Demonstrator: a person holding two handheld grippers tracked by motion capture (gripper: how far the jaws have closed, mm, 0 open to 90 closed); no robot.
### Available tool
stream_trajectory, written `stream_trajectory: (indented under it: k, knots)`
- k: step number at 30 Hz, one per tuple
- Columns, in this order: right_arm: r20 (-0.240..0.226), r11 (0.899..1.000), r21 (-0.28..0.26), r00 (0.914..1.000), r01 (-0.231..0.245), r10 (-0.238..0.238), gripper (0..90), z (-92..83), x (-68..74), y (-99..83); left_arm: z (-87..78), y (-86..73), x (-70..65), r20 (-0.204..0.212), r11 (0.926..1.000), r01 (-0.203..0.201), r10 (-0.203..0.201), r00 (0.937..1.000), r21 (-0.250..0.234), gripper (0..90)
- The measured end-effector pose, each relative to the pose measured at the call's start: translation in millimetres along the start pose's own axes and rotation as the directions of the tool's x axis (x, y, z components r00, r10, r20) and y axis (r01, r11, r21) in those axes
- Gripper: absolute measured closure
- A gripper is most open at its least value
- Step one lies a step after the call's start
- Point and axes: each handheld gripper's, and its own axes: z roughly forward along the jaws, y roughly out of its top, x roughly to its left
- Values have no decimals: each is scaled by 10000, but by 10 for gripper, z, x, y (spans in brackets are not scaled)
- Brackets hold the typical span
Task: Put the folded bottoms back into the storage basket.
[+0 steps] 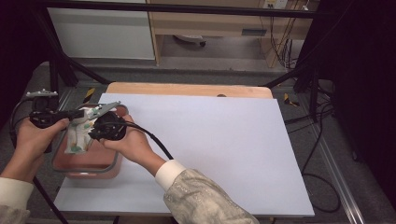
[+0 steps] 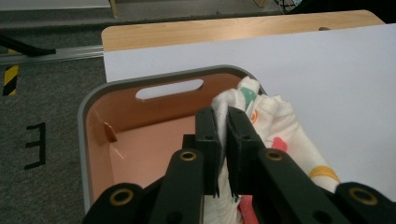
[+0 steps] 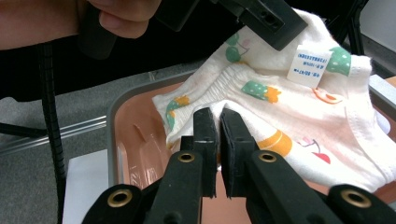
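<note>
A white sheet (image 1: 210, 149) covers my table, with grey floor beyond it. At the sheet's nine o'clock edge sits a salmon-pink bin (image 1: 84, 163) with a grey rim. Over it I hold a small white printed garment (image 1: 77, 135) between both tools. My left gripper (image 2: 223, 140) is clamped on the cloth's upper fold; my right gripper (image 3: 218, 140) pinches its gathered waistband. A white label (image 3: 308, 65) shows at one o'clock on the cloth in the right gripper view.
</note>
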Motion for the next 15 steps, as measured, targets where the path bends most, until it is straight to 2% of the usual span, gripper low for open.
stream_trajectory:
  k: [15]
  knots:
    - [-92,9995,314,10000,41,-38,862,96,30,-120,58,-79,46,-117,9997,-54,57,9999,225,846]
